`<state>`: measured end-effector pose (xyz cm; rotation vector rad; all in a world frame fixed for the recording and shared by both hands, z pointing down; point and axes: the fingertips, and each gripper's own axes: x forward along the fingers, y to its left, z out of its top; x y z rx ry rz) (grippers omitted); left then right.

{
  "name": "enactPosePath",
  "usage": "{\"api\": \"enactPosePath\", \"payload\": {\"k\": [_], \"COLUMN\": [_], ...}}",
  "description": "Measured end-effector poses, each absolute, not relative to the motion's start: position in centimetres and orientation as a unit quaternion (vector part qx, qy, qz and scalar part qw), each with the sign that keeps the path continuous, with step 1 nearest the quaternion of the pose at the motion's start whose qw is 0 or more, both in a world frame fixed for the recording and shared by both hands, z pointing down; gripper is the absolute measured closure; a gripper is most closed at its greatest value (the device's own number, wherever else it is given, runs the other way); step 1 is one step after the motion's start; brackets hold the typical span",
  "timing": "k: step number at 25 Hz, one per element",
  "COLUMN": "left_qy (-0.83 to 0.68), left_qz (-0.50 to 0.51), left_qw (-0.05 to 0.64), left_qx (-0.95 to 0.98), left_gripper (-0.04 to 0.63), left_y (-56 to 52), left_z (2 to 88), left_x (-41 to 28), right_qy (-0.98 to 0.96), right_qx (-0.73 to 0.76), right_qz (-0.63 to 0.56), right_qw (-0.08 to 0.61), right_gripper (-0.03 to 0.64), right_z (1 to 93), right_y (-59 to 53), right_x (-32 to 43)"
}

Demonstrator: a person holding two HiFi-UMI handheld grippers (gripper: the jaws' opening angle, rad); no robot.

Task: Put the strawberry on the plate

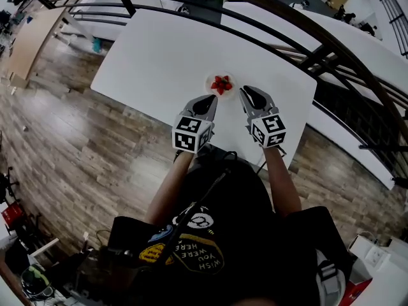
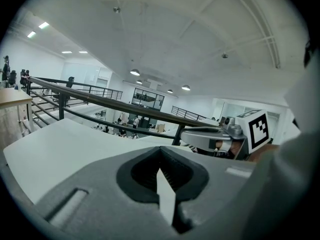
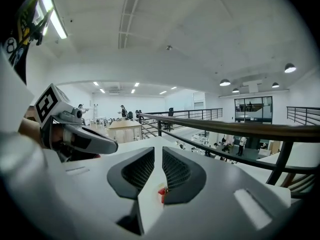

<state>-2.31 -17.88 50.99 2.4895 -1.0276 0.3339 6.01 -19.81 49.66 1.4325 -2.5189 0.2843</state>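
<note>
Black T-shirt (image 1: 210, 234) with a yellow print fills the bottom of the head view, worn by a person looking steeply down. Two bare forearms reach forward from it, each holding a grey tool with a marker cube on top. Both tools rest over the near edge of a white worktop (image 1: 159, 50).

A small white plate (image 1: 208, 81) sits on the worktop just beyond the tool tips. The red strawberry (image 1: 221, 84) lies on the plate, between the two tips and touching neither.

The left tool (image 1: 211, 99) points at the plate from the near left. In the left gripper view its dark pads meet at the tip, clenched on nothing.

The right tool (image 1: 245, 92) points in from the near right, just beside the plate's rim. In the right gripper view its pads stand slightly apart, leaving a narrow slit. A tiny red speck (image 3: 162, 192) shows low in that slit; what it is cannot be told.

A dark metal railing (image 1: 287, 18) curves past the far side of the worktop. Wooden floor (image 1: 76, 145) lies to the left.
</note>
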Motion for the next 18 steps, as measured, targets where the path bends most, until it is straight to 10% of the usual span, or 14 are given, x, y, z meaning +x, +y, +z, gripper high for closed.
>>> {"api": "enactPosePath", "payload": {"k": [18], "left_qy": [-0.385], "left_qz": [0.098], "left_qw": [0.166], "left_qx": [0.902], "left_gripper": [0.591], "left_y": [-14.8], "left_z": [45.7], "left_x": [-2.4], "right_qy": [-0.837], "right_qx": [0.535], "right_qz": [0.076], "right_qw": [0.081], "right_gripper": [0.588], "right_z": [46.2], "right_y": [-14.9], "right_x": [8.5]}}
